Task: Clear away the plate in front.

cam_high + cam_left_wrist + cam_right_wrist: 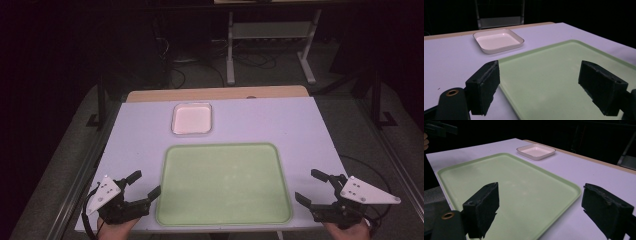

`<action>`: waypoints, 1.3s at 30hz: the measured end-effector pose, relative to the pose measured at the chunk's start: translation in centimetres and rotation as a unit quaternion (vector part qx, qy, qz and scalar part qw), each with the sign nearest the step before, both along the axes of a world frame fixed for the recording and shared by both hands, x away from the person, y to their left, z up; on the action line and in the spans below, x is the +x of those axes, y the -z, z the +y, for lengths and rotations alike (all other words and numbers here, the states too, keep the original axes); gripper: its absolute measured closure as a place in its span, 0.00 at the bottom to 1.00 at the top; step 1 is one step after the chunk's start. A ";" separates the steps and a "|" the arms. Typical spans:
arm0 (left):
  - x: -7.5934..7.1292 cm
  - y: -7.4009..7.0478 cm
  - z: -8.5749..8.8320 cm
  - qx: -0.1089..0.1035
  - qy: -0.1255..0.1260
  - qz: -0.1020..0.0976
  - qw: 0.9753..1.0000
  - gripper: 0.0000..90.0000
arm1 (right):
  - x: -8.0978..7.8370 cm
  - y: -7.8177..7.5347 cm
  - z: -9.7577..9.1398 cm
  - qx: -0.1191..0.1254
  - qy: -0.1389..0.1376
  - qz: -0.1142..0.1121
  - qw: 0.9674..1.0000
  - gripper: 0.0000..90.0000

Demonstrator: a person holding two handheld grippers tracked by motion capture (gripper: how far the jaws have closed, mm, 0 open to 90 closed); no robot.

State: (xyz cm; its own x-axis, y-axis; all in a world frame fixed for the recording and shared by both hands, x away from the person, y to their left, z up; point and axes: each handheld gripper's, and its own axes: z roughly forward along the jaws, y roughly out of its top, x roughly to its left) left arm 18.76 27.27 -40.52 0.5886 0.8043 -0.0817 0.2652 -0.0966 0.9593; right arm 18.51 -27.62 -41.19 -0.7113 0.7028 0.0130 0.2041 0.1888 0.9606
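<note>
A large pale green tray (224,184) lies empty on the white table, near the front edge. Behind it sits a small white square dish (192,118), also empty. My left gripper (145,183) rests at the tray's front left corner, jaws wide apart with nothing between them. My right gripper (311,186) sits at the tray's front right corner, likewise open and empty. In the left gripper view the green tray (564,72) and the dish (498,40) lie ahead of the left gripper (549,92). The right gripper view shows the tray (511,187), the dish (536,151) and the right gripper (549,215).
The white table top (280,125) has a bare wooden strip (215,93) along its far edge. Beyond it stand a metal frame (270,40) and cables on a dark floor. A black cable (370,175) runs off the table's right side.
</note>
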 end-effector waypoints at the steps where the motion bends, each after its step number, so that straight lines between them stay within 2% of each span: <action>1: 0.0 0.0 0.0 -0.001 0.000 0.001 1.000 0.19 | 0.1 0.1 -0.1 0.000 0.000 0.001 1.000 0.15; 6: 0.3 0.0 0.1 0.003 0.000 0.005 1.000 0.19 | 0.2 0.2 -0.1 -0.004 -0.002 0.005 1.000 0.15; 11: 0.8 -0.5 0.3 -0.018 -0.001 0.003 1.000 0.19 | 0.1 0.1 -0.1 0.000 0.002 0.004 1.000 0.15; 14: 1.1 -0.6 0.1 -0.020 0.009 0.007 1.000 0.19 | 0.0 0.0 0.1 0.000 0.002 0.001 1.000 0.15; 17: 1.4 -0.5 -0.1 -0.025 0.015 0.015 0.999 0.19 | 0.1 -0.4 0.4 0.012 -0.001 -0.005 1.000 0.15; 20: 1.7 -0.5 -0.2 -0.015 0.016 0.020 1.000 0.19 | 0.2 -0.6 0.8 0.011 -0.004 -0.010 1.000 0.15; 27: 2.6 -0.8 -0.4 -0.007 0.028 0.027 0.999 0.19 | 0.4 -0.5 0.7 0.009 -0.002 -0.009 1.000 0.15; 28: 3.0 -0.9 -0.5 0.002 0.030 0.032 0.999 0.19 | 0.4 -0.5 0.6 0.011 0.000 -0.009 1.000 0.15; 30: 3.5 -1.0 -0.7 0.006 0.034 0.035 0.999 0.19 | 0.5 -0.5 0.4 0.009 0.004 -0.009 1.000 0.15; 39: 5.7 -1.7 -0.8 0.006 0.042 0.043 0.998 0.19 | 0.8 -0.5 0.2 0.003 0.011 -0.005 1.000 0.15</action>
